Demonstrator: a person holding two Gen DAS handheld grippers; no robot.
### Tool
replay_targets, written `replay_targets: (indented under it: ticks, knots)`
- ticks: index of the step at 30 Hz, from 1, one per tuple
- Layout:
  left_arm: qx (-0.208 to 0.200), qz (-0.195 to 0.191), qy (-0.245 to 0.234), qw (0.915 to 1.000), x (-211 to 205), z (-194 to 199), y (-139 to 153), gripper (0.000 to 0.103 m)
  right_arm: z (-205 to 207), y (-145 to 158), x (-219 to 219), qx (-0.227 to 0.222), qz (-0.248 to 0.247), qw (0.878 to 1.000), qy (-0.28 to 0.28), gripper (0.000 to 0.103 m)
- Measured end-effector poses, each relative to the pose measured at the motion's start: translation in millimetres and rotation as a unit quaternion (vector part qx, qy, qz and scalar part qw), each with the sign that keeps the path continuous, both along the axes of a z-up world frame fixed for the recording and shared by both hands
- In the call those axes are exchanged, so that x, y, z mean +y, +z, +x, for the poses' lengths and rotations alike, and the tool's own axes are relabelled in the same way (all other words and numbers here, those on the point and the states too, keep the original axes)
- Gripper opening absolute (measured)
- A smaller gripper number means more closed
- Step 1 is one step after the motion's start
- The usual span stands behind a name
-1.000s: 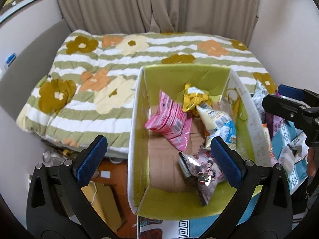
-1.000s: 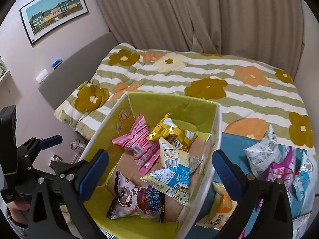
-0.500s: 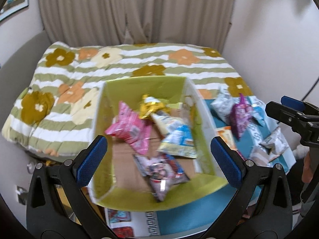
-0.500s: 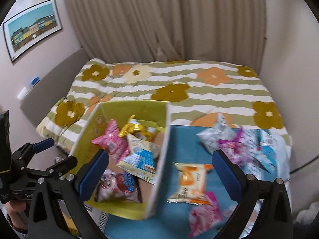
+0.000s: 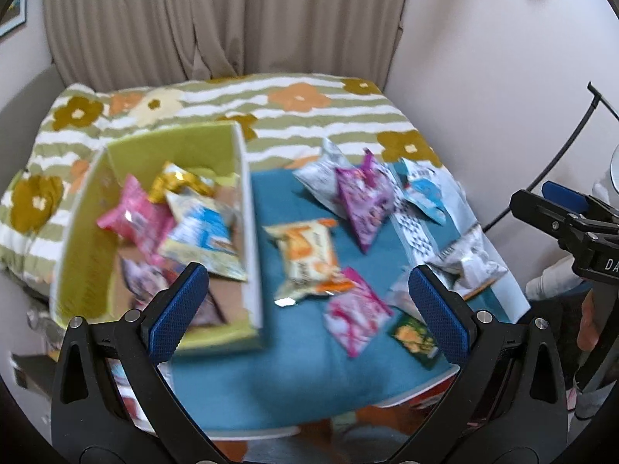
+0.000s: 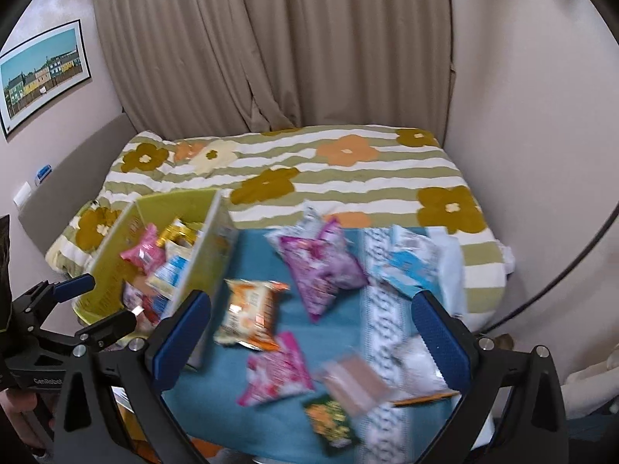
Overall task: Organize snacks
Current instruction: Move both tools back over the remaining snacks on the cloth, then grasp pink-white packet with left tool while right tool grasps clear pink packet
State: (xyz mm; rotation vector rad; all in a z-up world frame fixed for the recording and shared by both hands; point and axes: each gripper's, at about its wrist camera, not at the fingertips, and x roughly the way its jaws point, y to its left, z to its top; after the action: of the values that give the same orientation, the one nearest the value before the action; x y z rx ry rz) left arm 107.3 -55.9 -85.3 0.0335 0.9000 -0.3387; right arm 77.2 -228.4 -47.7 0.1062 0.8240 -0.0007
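Starting at the left edge of the blue cloth [image 5: 301,367], the green box [image 5: 89,239] already holds several packets, and the left claw [image 5: 309,305] hangs released and empty above its right wall. The orange packet [image 6: 249,315] lies just right of that wall, long axis running away from the cameras. The right claw [image 6: 309,334], also released and empty, hovers almost directly over it and looks better placed.

A box [image 5: 247,239] holding snack packets [image 5: 193,228] stands left of loose packets [image 5: 305,255].
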Motion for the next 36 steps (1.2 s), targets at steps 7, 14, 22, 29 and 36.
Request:
replay_targets:
  ticks: [7,14,22,29,36]
  knots:
    - [0.028,0.003,0.019,0.9994,-43.5,-18.4,-49.6,0.103,-19.3,-28.5,-50.9,0.004,-0.004,0.999,0.032,0.103]
    - [0.06,-0.017,0.039,0.9973,-58.5,-17.2,-101.0,0.103,-19.4,-73.2,-68.2,-0.001,-0.005,0.995,0.103,0.103]
    - [0.055,0.008,0.06,0.9967,-71.3,4.0,-152.0,0.103,-12.4,-129.9,-58.0,0.008,-0.012,0.984,0.176,0.103]
    - [0.065,0.007,0.07,0.9954,-71.4,15.4,-176.2,0.102,-7.4,-170.1,-37.6,0.037,-0.018,0.973,0.229,0.103]
    - [0.091,0.002,0.076,0.9929,-67.6,19.7,-195.6,0.093,0.8,-202.4,-25.8,0.078,-0.029,0.963,0.257,0.096]
